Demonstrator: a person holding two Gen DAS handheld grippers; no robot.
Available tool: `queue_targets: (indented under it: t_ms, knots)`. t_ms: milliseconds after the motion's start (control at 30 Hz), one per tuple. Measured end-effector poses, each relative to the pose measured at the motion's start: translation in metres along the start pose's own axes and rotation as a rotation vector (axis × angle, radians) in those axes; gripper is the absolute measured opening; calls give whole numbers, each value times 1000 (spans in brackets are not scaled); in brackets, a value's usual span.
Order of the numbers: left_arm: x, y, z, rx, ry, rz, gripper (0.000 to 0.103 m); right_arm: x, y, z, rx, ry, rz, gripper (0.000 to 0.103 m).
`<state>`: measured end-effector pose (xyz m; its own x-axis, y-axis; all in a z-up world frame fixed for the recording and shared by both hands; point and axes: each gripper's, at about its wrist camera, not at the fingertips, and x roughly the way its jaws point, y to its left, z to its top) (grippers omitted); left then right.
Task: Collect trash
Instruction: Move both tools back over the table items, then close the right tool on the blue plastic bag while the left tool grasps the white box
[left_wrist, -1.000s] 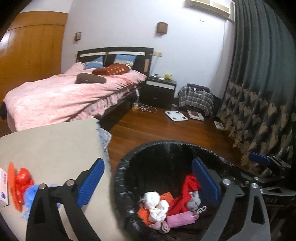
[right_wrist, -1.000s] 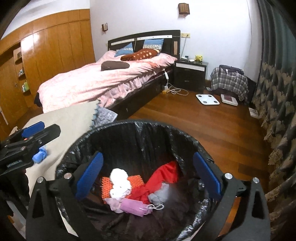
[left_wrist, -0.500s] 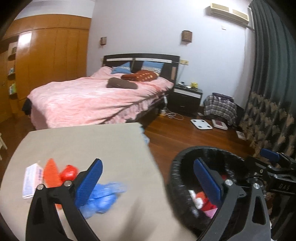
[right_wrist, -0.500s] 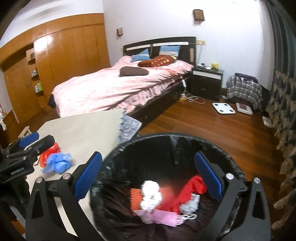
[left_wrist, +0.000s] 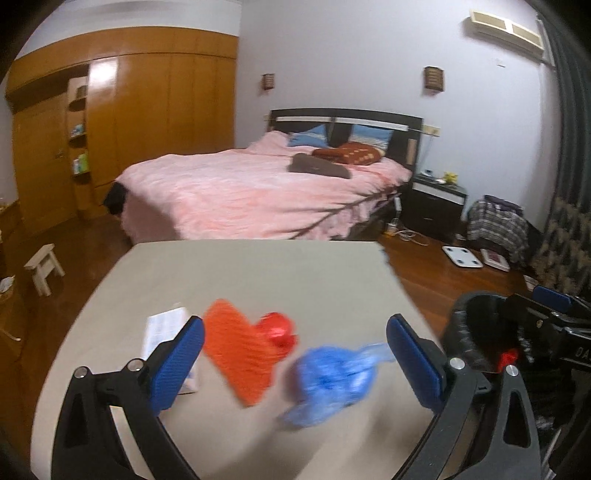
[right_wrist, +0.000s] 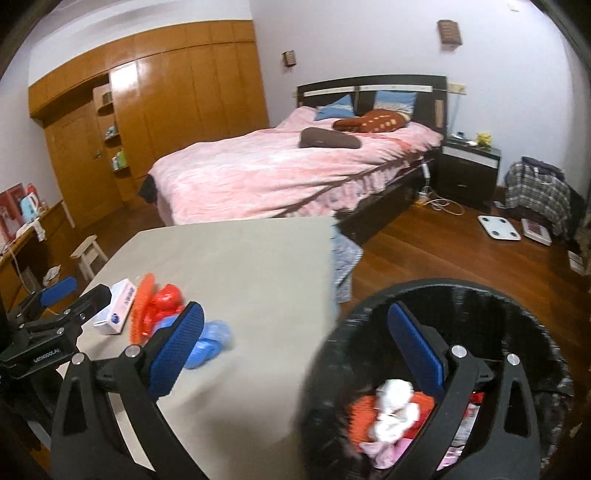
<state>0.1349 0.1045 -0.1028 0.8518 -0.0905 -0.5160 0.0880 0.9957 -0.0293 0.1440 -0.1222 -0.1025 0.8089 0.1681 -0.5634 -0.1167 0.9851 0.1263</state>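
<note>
On the beige table (left_wrist: 258, 273) lie an orange mesh piece (left_wrist: 240, 350), a red crumpled wrapper (left_wrist: 279, 328), a blue crumpled plastic bag (left_wrist: 332, 380) and a small white box (left_wrist: 166, 328). My left gripper (left_wrist: 295, 365) is open and empty, just above and in front of these. The black-lined trash bin (right_wrist: 461, 314) stands at the table's right; it holds white tissue (right_wrist: 395, 402), orange, red and pink trash. My right gripper (right_wrist: 295, 354) is open and empty, over the bin's left rim. The same table trash shows in the right wrist view: blue bag (right_wrist: 210, 343), red wrapper (right_wrist: 166, 299).
A bed with a pink cover (left_wrist: 258, 188) stands behind the table. A wooden wardrobe (left_wrist: 129, 110) lines the left wall. A small white stool (left_wrist: 42, 264) is on the floor at left. A nightstand (left_wrist: 432, 203), a scale (left_wrist: 461, 256) and a plaid bag (left_wrist: 495, 225) sit at right.
Both grippers have swung left, away from over the bin toward the table. The table trash now lies between my left gripper's fingers. Both stay open.
</note>
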Motion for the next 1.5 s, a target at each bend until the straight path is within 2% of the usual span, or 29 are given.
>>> queue_targets:
  t_ms: [233, 533, 800, 1167, 1233, 1267, 1300, 1500]
  knots:
    - [5, 41, -12, -19, 15, 77, 97, 29, 39, -3, -23, 28, 55, 97]
    - [18, 78, -32, -58, 56, 135, 97, 83, 70, -23, -32, 138, 76, 97]
    - [29, 91, -44, -80, 93, 155, 97, 116, 85, -36, -63, 213, 91, 97]
    - [41, 100, -53, -107, 131, 162, 97, 134, 105, -48, -123, 282, 149, 97]
    - [42, 101, -54, -110, 136, 164, 97, 134, 106, -49, -128, 286, 165, 91]
    - [43, 102, -55, -112, 139, 165, 97, 135, 108, -50, -133, 297, 186, 80]
    - [44, 103, -55, -114, 142, 166, 97, 135, 109, -51, -135, 304, 198, 73]
    - [51, 107, -55, -125, 156, 174, 97, 133, 111, -53, -149, 308, 229, 58]
